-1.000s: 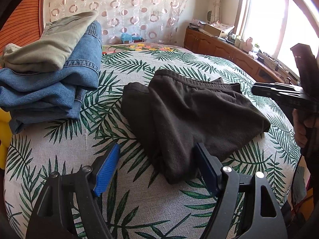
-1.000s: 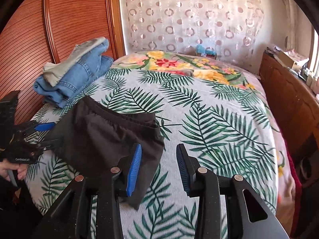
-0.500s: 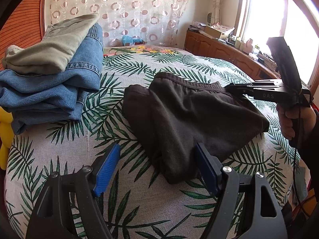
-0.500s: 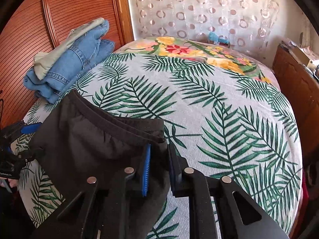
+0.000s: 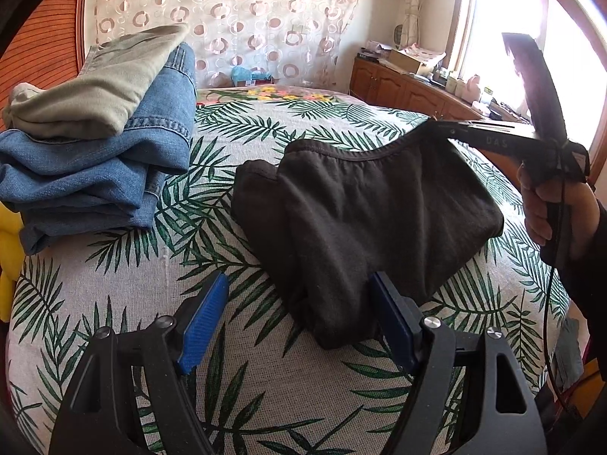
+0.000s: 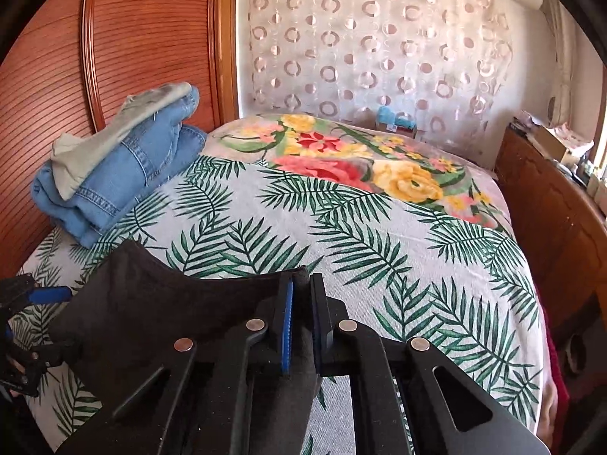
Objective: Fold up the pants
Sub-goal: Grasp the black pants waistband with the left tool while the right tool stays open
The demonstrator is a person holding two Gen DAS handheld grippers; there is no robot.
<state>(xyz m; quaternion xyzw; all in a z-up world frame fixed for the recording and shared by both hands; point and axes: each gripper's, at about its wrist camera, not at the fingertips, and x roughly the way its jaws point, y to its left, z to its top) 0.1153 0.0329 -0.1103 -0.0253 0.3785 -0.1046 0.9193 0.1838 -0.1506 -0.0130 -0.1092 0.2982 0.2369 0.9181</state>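
Bed [image 5: 265,398] carries limp black pants [image 5: 360,220] centrally. Right hand-held gripper [image 6: 299,295] pinches waistband corner at 3 o'clock; left hand-held gripper [image 5: 299,318] gapes wide, straddling the folded end. Soft, light; grip hems.

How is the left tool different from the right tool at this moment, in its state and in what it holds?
The left tool is open, its blue pads wide apart and holding nothing; the right tool is shut on the black pants.
The left tool hovers around the near folded end of the pants; the right tool pinches the waistband corner, lifted slightly off the bedspread.
Both have blue pads and black frames.
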